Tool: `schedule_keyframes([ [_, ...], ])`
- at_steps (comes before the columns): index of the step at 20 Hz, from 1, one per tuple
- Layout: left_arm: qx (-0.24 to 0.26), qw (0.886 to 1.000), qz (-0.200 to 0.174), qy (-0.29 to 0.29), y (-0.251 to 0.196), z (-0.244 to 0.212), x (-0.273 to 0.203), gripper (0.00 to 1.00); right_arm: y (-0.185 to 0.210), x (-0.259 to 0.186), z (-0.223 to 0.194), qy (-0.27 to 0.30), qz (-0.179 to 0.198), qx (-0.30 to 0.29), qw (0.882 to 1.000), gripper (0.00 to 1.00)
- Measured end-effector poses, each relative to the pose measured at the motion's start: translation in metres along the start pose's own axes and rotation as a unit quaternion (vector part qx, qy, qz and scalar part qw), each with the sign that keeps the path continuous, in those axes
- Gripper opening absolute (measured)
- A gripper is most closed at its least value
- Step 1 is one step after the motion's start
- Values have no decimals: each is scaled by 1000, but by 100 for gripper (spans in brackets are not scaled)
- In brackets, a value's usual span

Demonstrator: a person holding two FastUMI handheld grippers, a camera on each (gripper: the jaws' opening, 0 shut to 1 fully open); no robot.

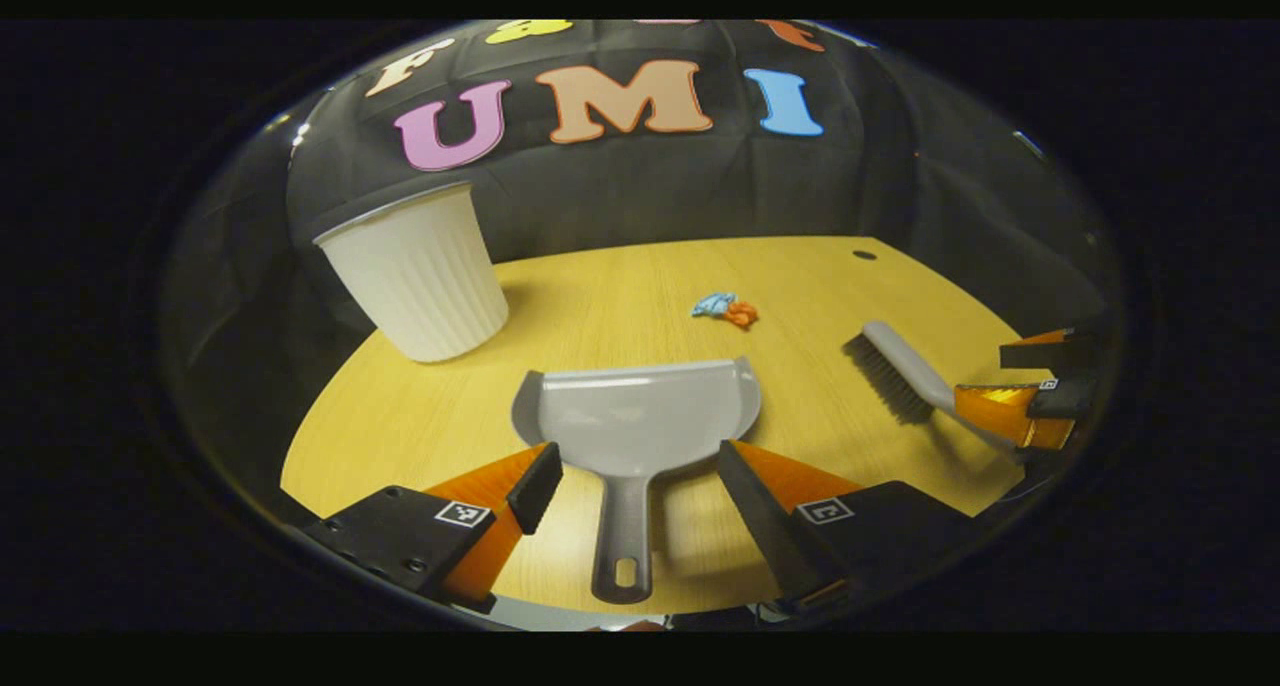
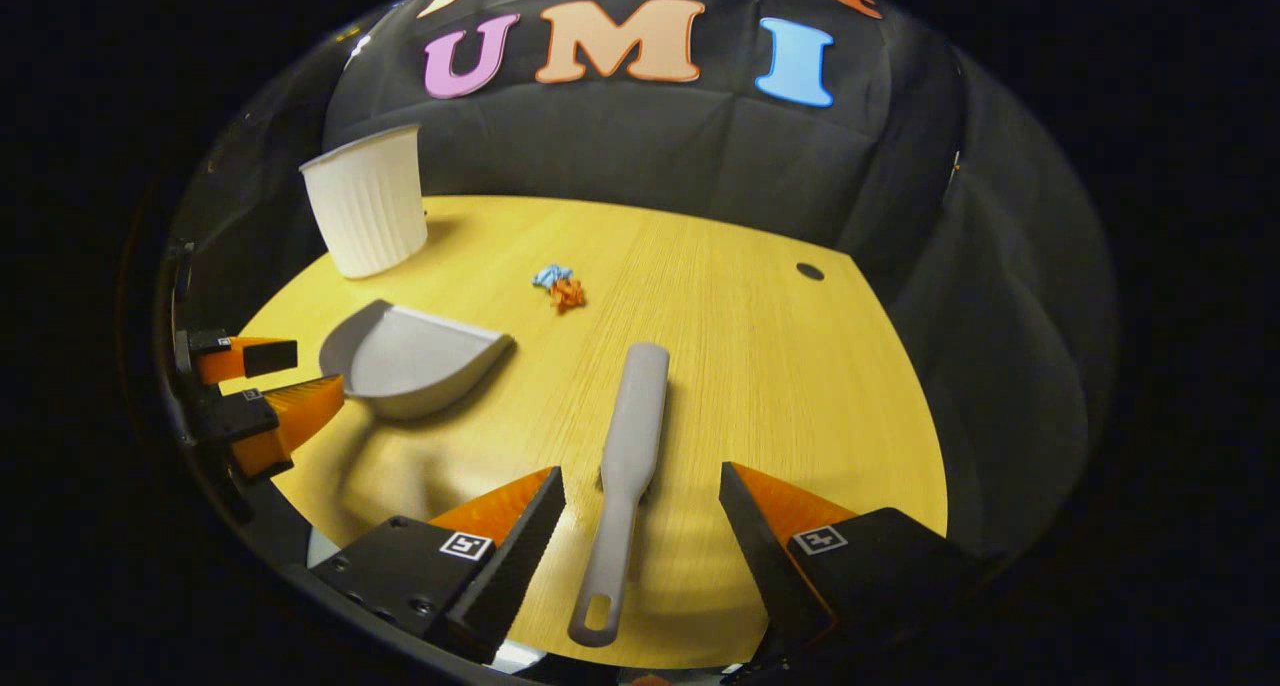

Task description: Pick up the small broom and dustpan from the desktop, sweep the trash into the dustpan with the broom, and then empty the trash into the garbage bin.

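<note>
A grey dustpan (image 1: 640,416) lies flat on the wooden desktop (image 1: 620,296), its handle (image 1: 622,546) pointing toward me between the fingers of my open left gripper (image 1: 640,486). The fingers stand on either side of the handle without touching it. A grey broom (image 2: 628,446) lies on the desk with its handle between the fingers of my open right gripper (image 2: 640,506), also untouched. Small blue and orange trash (image 1: 726,309) sits mid-desk beyond the dustpan, the same trash (image 2: 560,286) lying ahead of the broom. In the left gripper view, the broom (image 1: 895,366) and right gripper (image 1: 1030,386) show at the right.
A white ribbed garbage bin (image 1: 420,271) stands at the desk's far left corner; the bin (image 2: 366,201) also shows in the right gripper view. A dark round hole (image 2: 809,271) marks the desk near its far right edge. Black cloth walls surround the desk.
</note>
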State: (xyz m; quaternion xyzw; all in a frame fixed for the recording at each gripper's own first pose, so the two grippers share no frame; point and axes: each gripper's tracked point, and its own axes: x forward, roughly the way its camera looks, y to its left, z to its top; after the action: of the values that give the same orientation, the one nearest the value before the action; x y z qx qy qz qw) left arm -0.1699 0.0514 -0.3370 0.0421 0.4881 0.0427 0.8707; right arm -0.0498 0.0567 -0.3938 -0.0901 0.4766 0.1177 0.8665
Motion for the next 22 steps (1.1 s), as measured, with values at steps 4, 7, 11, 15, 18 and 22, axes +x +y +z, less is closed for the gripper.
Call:
schedule_keyframes([
  [4, 18, 998, -5, 61, -5, -40, 8, 95, 6, 22, -35, 62, 9, -14, 998, 92],
  [7, 27, 993, -17, 110, -11, -63, 12, 95, 8, 33, -49, 98, 15, -26, 995, 88],
  [11, 35, 991, -32, 123, -23, -66, 24, 86, 7, 38, -51, 114, 17, -26, 993, 72],
  [15, 40, 990, -31, 131, -28, -63, 29, 43, 2, 38, -54, 128, 20, -34, 991, 28],
  [18, 43, 990, -25, 133, -24, -59, 26, 30, 1, 37, -53, 131, 29, -42, 990, 24],
  [22, 50, 991, -21, 125, -20, -62, 31, 29, -5, 34, -36, 90, 38, -30, 995, 26],
])
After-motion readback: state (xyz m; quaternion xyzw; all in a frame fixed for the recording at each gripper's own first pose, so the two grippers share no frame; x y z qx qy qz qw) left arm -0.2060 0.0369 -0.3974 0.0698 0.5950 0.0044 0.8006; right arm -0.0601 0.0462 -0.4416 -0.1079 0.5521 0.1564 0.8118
